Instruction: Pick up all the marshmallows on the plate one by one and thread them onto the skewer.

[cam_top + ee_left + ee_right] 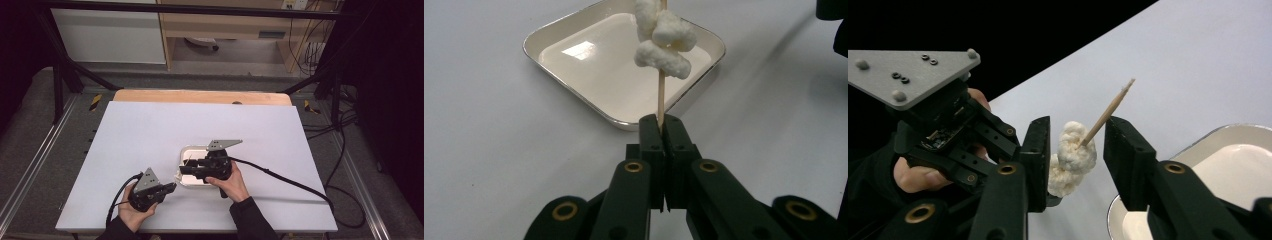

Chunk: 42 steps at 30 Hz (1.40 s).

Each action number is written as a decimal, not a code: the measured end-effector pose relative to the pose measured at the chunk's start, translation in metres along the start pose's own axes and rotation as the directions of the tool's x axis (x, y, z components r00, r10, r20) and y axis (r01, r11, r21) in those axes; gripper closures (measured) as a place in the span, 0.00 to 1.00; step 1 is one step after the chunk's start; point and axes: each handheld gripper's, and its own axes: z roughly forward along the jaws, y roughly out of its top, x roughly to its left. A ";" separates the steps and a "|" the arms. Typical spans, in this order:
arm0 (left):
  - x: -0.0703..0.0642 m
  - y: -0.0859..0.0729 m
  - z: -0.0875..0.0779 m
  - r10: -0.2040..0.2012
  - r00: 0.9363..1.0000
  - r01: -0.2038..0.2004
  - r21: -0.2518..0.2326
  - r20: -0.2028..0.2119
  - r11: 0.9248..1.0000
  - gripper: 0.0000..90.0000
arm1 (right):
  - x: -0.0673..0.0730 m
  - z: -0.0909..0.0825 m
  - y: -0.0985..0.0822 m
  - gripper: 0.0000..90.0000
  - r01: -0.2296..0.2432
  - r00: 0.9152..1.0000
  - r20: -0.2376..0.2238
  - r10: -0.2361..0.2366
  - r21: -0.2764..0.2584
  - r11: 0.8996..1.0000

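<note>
A thin wooden skewer (pixel 661 95) stands upright with several white puffed snacks (pixel 664 42) threaded on its upper part. My left gripper (pixel 660 125) is shut on the skewer's lower end, just in front of a square white dish (pixel 574 42). In the right gripper view, the puffs (pixel 1073 157) sit between the fingers of my right gripper (pixel 1078 145), which is open around them, and the skewer tip (pixel 1113 107) points up and right. In the high view, the left gripper (pixel 171 188) is near the table's front, and the right gripper (pixel 184 168) reaches over the dish (pixel 196 150).
The white table sheet (pixel 150 135) has free room to the left, right and behind the dish. A wooden edge (pixel 200 96) runs along the back. The right gripper's black cable (pixel 295 185) trails right. Metal frame rails (pixel 30 165) flank the table.
</note>
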 end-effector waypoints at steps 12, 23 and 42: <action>0.004 0.000 -0.002 -0.022 1.000 0.022 0.003 -0.007 1.000 0.99 | 0.005 -0.017 0.003 0.26 0.115 0.978 0.174 -0.119 0.031 0.993; 0.005 0.000 -0.001 -0.029 1.000 0.029 0.018 -0.002 0.999 0.98 | -0.013 -0.052 -0.012 0.07 0.100 0.943 0.309 -0.124 0.093 0.991; 0.009 0.012 -0.002 -0.041 0.999 0.040 0.060 0.009 0.997 0.98 | -0.053 -0.112 -0.064 0.01 0.032 0.866 0.488 -0.108 0.161 0.986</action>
